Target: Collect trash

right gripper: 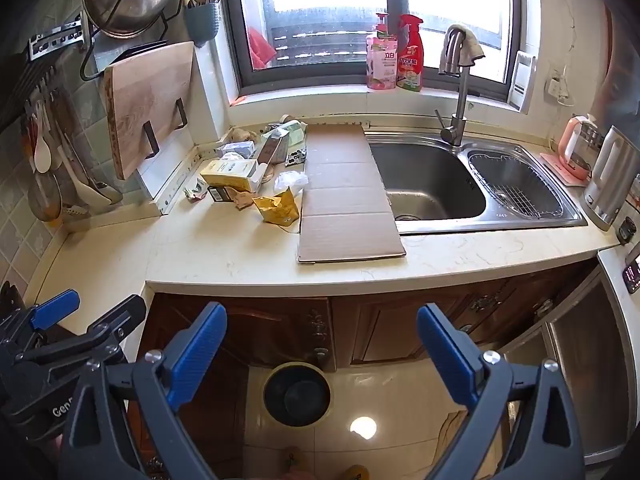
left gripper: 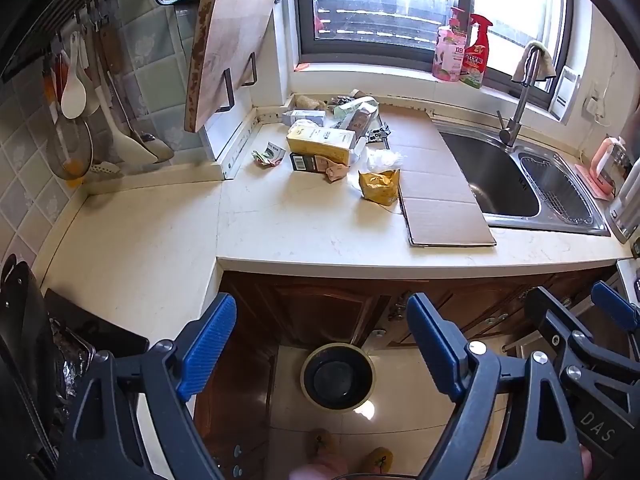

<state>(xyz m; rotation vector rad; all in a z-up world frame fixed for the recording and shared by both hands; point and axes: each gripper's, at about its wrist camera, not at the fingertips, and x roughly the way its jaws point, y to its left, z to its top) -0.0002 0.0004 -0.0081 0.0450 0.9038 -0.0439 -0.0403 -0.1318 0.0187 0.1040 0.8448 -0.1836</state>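
Note:
A heap of trash lies at the back of the pale countertop: a yellow carton, a black box, a crumpled wrapper, white plastic and a yellow bag. A flat cardboard sheet lies beside them, partly over the sink. The yellow bag and the cardboard also show in the right wrist view. A round dark bin stands on the floor below the counter. My left gripper and right gripper hang side by side before the counter edge, both open and empty.
A steel double sink with a faucet fills the right side. Cleaner bottles stand on the sill. A cutting board and hanging utensils line the left wall. A kettle sits far right. Slippered feet show below.

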